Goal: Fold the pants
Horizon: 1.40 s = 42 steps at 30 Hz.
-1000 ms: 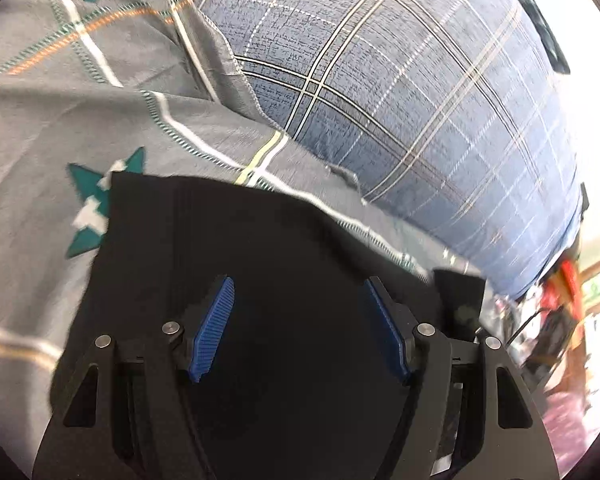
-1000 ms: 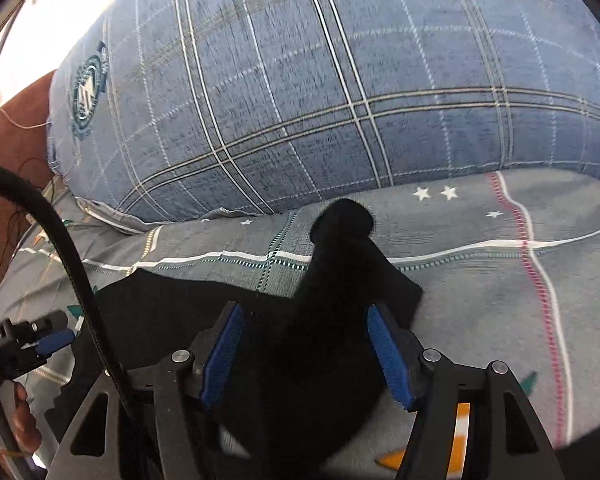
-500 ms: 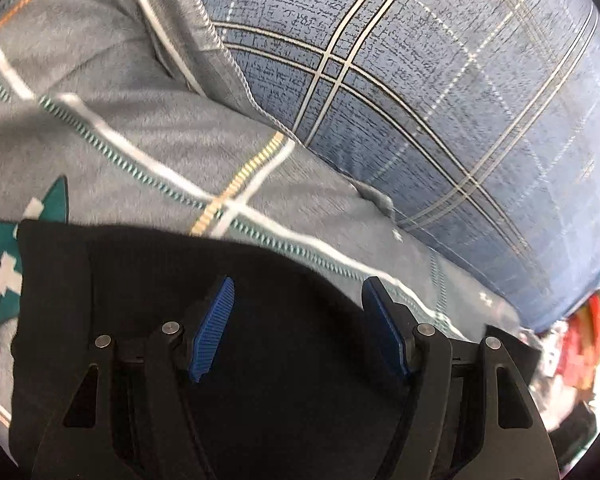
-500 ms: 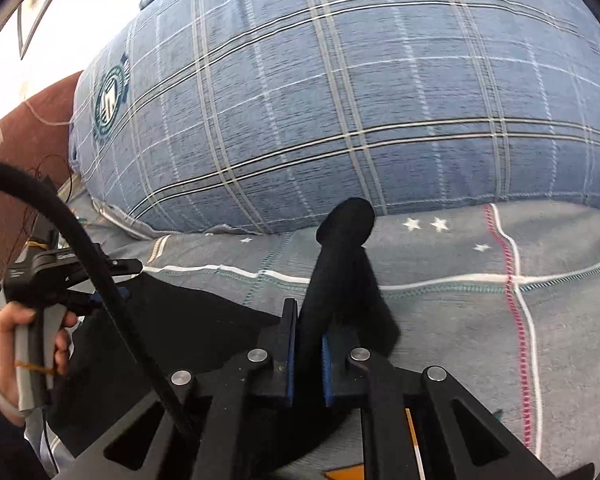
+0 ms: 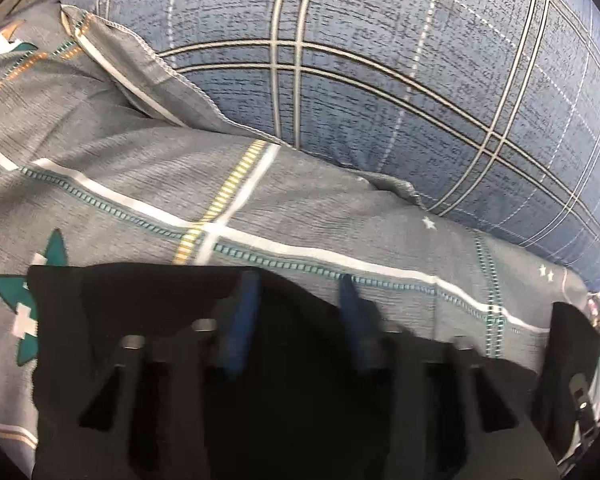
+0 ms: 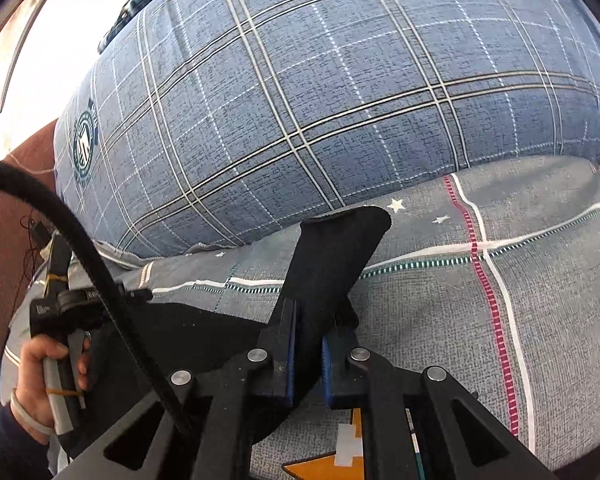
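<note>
Black pants [image 5: 140,312] lie on a grey patterned bedsheet [image 5: 260,208]. In the left wrist view my left gripper [image 5: 296,300] hangs just over the pants' far edge, its blue pads [image 5: 244,312] apart and blurred, nothing between them. In the right wrist view my right gripper [image 6: 306,344] is shut on a raised fold of the pants [image 6: 332,256], which sticks up from the jaws. The rest of the pants [image 6: 188,340] spreads to the left, where the left gripper's handle [image 6: 60,312] is held in a hand.
A big blue plaid pillow [image 5: 380,80] lies right behind the pants; it also shows in the right wrist view [image 6: 320,100]. The grey sheet [image 6: 500,300] stretches out to the right. A black cable [image 6: 60,220] crosses the right wrist view.
My right gripper closed on the pants fold and lifted it. My left gripper moved forward to the pants' far edge and its jaws narrowed.
</note>
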{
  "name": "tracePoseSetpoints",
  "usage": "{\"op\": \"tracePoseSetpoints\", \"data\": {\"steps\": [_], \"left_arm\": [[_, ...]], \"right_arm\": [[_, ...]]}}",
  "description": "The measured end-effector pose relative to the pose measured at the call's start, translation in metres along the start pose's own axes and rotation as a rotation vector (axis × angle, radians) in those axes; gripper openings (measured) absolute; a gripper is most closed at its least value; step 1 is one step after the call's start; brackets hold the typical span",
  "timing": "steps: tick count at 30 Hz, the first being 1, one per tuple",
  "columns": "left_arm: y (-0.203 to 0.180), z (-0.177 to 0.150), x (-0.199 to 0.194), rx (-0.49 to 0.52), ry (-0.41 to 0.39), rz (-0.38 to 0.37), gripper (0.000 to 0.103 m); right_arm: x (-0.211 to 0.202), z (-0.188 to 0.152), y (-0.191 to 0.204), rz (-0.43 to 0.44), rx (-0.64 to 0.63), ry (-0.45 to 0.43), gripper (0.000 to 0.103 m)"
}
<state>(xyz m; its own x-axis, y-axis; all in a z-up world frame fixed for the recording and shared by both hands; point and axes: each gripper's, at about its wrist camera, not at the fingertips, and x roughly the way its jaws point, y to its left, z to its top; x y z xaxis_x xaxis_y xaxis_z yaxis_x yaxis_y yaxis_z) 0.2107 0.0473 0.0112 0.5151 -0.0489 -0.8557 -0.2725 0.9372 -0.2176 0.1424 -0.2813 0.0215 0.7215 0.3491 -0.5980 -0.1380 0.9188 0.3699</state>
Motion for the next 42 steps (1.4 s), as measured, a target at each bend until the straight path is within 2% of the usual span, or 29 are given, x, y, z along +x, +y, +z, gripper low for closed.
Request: {"op": "tracePoseSetpoints", "data": {"steps": [1,2,8,16,20,24,27,29,32,34,36,37,38,39,40,41,42], "left_arm": [[0.004,0.001,0.000,-0.007,0.001,-0.012,0.019],[0.009,0.002,0.000,-0.020,0.005,-0.030,0.015],[0.024,0.002,0.001,-0.074,0.002,-0.114,0.005],[0.033,-0.004,-0.040,-0.078,-0.055,-0.188,0.003],[0.039,-0.021,-0.062,-0.068,-0.077,-0.216,0.003],[0.047,-0.049,-0.079,-0.065,-0.078,-0.232,0.003],[0.051,-0.073,-0.082,-0.054,-0.071,-0.229,0.003],[0.054,-0.082,-0.077,-0.057,-0.063,-0.233,0.003],[0.067,-0.090,-0.070,-0.113,-0.043,-0.292,0.003],[0.076,-0.087,-0.069,-0.157,-0.041,-0.342,0.003],[0.083,-0.082,-0.068,-0.206,-0.045,-0.403,0.004],[0.085,-0.080,-0.071,-0.220,-0.050,-0.408,0.011],[0.087,-0.078,-0.073,-0.232,-0.063,-0.410,0.027],[0.088,-0.076,-0.074,-0.234,-0.074,-0.408,0.038],[0.089,-0.075,-0.075,-0.239,-0.082,-0.417,0.057],[0.091,-0.073,-0.075,-0.257,-0.091,-0.438,0.062],[0.092,-0.072,-0.073,-0.279,-0.095,-0.459,0.062]], "right_arm": [[-0.001,0.000,-0.002,0.000,0.007,-0.001,0.009],[-0.002,0.000,-0.004,0.000,0.016,-0.004,0.009],[-0.011,0.002,-0.014,-0.001,0.050,-0.030,0.009],[-0.046,0.008,-0.028,0.021,0.100,-0.109,0.009],[-0.068,0.002,-0.041,0.024,0.156,-0.144,0.009],[-0.074,-0.010,-0.057,0.013,0.230,-0.120,0.009],[-0.072,-0.020,-0.061,-0.031,0.247,-0.068,0.009],[-0.070,-0.026,-0.068,-0.029,0.296,-0.057,0.009],[-0.070,-0.034,-0.079,-0.010,0.381,-0.062,0.015],[-0.072,-0.038,-0.085,-0.011,0.415,-0.066,0.035],[-0.070,-0.039,-0.088,-0.010,0.430,-0.063,0.040],[-0.069,-0.039,-0.089,-0.006,0.442,-0.059,0.040],[-0.068,-0.040,-0.090,-0.001,0.453,-0.058,0.040],[-0.065,-0.041,-0.093,0.011,0.470,-0.059,0.040],[-0.064,-0.042,-0.094,0.020,0.489,-0.058,0.040],[-0.063,-0.043,-0.096,0.028,0.508,-0.059,0.040],[-0.063,-0.042,-0.096,0.028,0.511,-0.062,0.040]]}}
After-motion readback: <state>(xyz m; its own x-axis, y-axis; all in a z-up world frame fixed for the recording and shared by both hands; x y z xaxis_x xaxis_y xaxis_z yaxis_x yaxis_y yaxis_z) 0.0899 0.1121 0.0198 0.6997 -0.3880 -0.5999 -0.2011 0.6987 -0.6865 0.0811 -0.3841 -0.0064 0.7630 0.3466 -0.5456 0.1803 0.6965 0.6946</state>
